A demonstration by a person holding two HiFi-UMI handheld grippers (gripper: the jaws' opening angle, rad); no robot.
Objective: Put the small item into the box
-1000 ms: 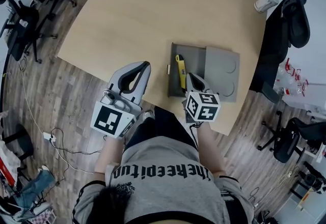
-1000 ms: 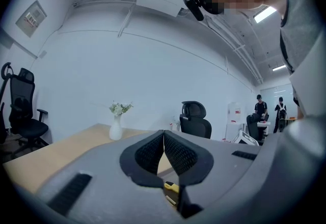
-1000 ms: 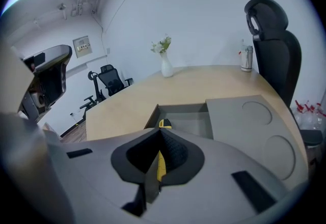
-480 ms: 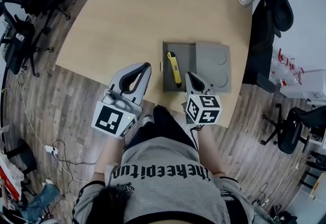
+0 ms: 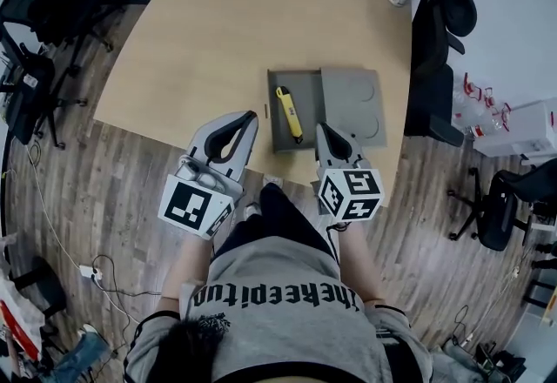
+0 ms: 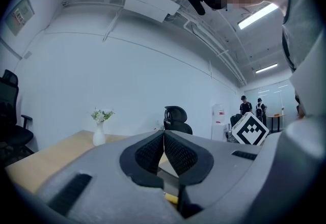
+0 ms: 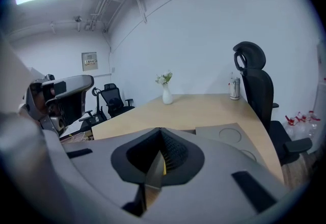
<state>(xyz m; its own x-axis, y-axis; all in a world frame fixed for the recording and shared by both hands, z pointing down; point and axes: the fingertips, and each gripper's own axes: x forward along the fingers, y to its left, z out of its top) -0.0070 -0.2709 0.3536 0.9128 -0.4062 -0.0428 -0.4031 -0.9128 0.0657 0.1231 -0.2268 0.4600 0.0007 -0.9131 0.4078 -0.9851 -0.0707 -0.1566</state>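
Both tongs are closed and empty. The left tongs (image 5: pixel 244 118) have their pads pressed tip to tip with nothing between them, and the right tongs (image 5: pixel 324 131) are the same. The small item, a yellow tool (image 5: pixel 289 114), already lies inside the open grey box (image 5: pixel 307 111) on the bench (image 5: pixel 200 42), near the box's left wall. The right tongs point at the box's near edge. The left tongs sit to the box's left, on the person's side of it.

Judged from this, the placing step looks finished. A flat grey panel (image 5: pixel 352 103) with two round recesses adjoins the box's right side. If it is the lid, closing it would need one pair of tongs to open and grip its edge.
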